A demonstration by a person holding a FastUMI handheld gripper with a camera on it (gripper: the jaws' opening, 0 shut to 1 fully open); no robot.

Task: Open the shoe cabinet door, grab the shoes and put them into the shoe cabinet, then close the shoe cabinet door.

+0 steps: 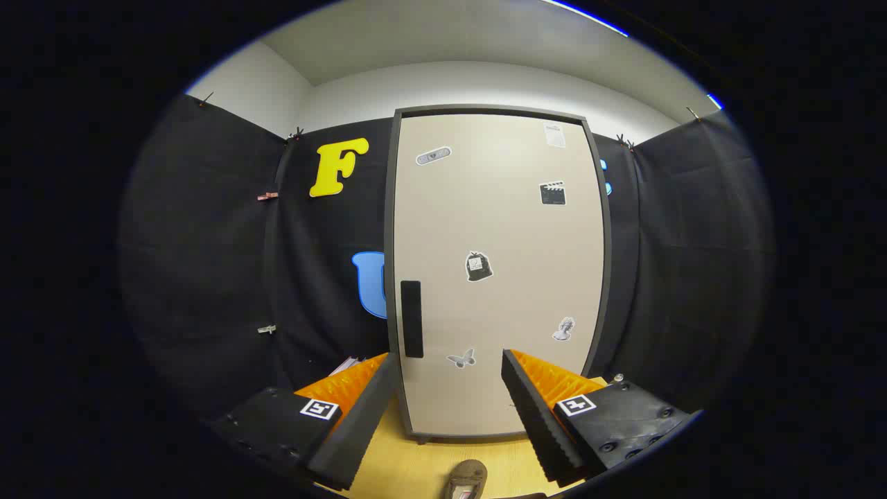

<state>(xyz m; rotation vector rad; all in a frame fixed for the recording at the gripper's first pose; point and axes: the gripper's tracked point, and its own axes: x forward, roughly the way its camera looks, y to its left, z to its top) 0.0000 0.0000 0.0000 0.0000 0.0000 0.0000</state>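
Note:
The shoe cabinet (499, 277) stands upright just beyond my fingers, its beige door shut inside a dark grey frame. A black handle (411, 319) runs vertically near the door's left edge, a little above my left finger. Several small stickers dot the door. My gripper (450, 364) is open, with nothing between its fingers, and points at the lower part of the door. On the wooden floor between the fingers, close to me, lies the toe of a brownish shoe (466, 479), partly cut off from sight.
The wooden floor (409, 464) runs from under the fingers to the cabinet's base. Black cloth walls (208, 277) close in on both sides and behind the cabinet. Some pale papers (348, 364) peek out past the left finger.

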